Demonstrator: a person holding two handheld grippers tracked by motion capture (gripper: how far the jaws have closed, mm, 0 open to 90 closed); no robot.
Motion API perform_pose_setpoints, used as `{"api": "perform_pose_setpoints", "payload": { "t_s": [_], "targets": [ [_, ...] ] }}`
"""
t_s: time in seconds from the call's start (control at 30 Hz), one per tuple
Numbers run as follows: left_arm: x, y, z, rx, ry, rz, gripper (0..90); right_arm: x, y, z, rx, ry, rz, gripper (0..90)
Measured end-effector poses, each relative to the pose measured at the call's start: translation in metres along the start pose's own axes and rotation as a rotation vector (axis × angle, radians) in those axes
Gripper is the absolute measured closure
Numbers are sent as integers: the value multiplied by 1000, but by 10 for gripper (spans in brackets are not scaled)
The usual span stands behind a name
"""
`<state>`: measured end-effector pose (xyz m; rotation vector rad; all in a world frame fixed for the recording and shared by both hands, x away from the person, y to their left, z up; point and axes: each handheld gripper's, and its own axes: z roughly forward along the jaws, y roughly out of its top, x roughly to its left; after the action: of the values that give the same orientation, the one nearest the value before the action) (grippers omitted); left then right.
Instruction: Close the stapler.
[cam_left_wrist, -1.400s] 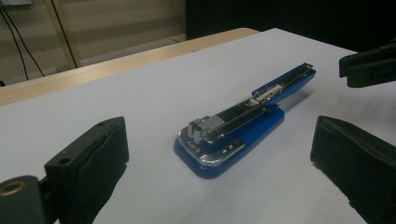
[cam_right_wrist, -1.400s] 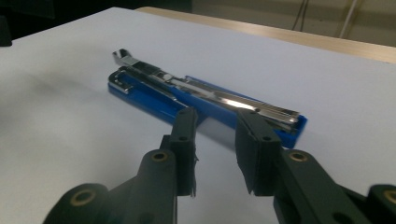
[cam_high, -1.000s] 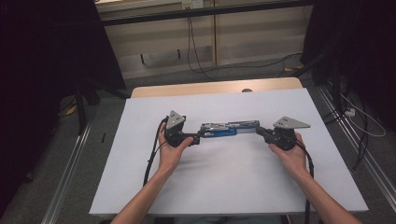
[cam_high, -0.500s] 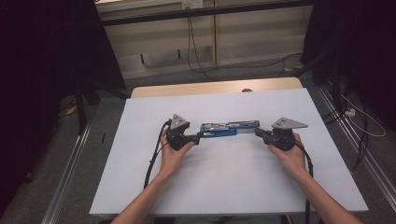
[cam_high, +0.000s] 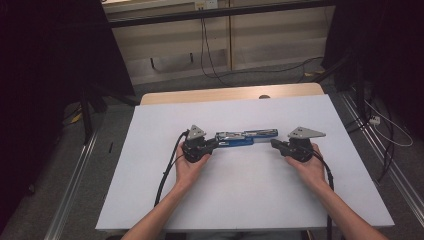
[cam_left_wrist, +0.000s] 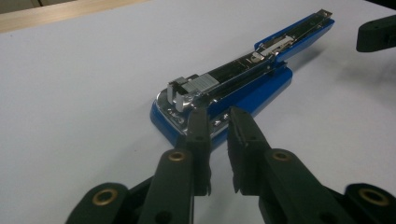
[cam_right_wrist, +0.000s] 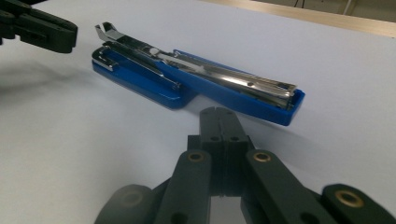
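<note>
Closed left gripper (cam_left_wrist: 218, 126) jaws nearly together, nothing between; right gripper (cam_right_wrist: 219, 122) shut, empty. Blue-and-chrome opened-flat stapler (cam_high: 241, 138) judged stiff, slippery; best gripped at plastic base edge.

white table top (cam_high: 240, 200), floor cables (cam_high: 385, 127)

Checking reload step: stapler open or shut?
Open. The blue stapler lies flat on the white table, its arm swung out, metal staple channel exposed.

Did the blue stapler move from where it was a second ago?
No. The stapler lies at the same spot on the white table, level with the same stretch of the wooden edge behind it.
</note>
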<state>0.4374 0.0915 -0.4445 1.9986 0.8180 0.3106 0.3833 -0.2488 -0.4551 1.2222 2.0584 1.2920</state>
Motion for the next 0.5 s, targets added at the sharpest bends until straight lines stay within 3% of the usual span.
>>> {"api": "perform_pose_setpoints", "payload": {
  "t_s": [0.1,0.33,0.5],
  "targets": [
    [-1,1,0,4,-1,14,889,-1,0,-1,-1,-3,-1,900],
    [-1,5,6,33,7,49,900,-2,0,0,3,-7,0,900],
    [2,9,11,28,-16,13,900,-2,0,0,6,-6,0,900]
  ]
}}
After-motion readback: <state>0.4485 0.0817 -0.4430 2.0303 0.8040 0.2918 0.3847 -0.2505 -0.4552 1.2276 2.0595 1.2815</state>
